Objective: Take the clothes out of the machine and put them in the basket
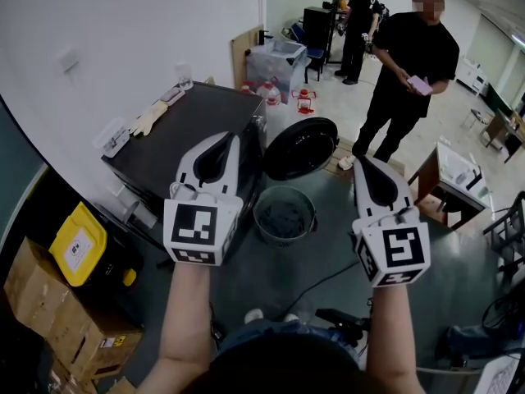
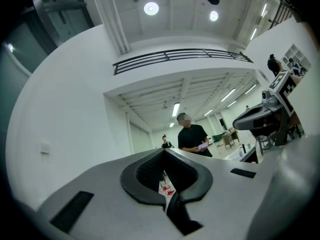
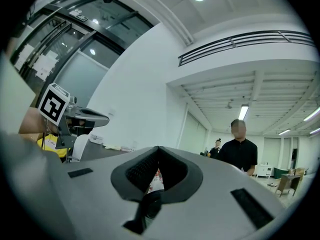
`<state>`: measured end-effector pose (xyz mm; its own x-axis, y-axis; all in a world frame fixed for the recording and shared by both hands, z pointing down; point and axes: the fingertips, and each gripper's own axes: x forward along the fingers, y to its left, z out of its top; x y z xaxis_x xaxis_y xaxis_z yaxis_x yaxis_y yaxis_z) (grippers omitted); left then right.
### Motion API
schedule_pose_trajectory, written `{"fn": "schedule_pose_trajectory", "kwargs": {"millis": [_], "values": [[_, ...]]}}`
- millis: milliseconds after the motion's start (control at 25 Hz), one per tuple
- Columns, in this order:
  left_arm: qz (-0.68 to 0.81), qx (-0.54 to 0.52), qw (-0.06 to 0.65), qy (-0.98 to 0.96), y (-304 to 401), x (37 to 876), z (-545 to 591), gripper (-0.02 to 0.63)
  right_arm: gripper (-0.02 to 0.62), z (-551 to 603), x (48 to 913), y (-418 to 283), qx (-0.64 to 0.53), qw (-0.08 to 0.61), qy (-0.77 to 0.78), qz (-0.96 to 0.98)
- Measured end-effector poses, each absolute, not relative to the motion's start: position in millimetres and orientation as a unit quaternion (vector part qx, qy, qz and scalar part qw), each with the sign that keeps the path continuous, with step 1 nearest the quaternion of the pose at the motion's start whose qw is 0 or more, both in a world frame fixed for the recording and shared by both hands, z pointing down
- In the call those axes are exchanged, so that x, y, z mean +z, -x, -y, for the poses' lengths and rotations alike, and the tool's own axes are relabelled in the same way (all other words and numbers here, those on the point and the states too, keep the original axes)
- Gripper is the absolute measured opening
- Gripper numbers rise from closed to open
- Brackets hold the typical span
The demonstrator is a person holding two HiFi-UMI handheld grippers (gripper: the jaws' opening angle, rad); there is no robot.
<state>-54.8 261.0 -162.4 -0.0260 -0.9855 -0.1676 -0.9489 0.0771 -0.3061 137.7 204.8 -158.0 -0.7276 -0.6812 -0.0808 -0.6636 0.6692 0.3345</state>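
In the head view a black machine (image 1: 193,130) stands at the left, and its round door (image 1: 300,148) hangs open toward me. On the floor in front of that door is a round grey basket (image 1: 285,214) with dark clothes lying in it. My left gripper (image 1: 229,136) is raised over the machine's front edge, shut and empty. My right gripper (image 1: 358,162) is held up to the right of the basket, also shut with nothing in it. Both gripper views look out level across the room. The left gripper (image 2: 164,152) and right gripper (image 3: 158,149) show their jaws pressed together.
A person in black (image 1: 412,68) stands beyond the door, holding a small pink thing, and another person (image 1: 358,25) stands farther back. A yellow container (image 1: 78,245) and cardboard boxes (image 1: 57,318) lie at the left. A clear bin (image 1: 277,59) stands behind the machine, and a white table (image 1: 459,177) is at the right.
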Motion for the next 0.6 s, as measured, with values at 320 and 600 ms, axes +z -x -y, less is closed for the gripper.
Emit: {"fn": "schedule_pose_trajectory", "kwargs": {"millis": [320,600], "values": [[-0.717,-0.059,0.174,0.673,49.9,-165.7,-260.0,0.0,0.002,-207.4,-160.2,-139.2,-0.183,0.026,-0.364,0.913],[-0.718,-0.063,0.174,0.671,48.7,-166.5,-258.5,0.0,0.002,-208.9,-163.5,-140.0,-0.191,0.028,-0.367,0.91]]}}
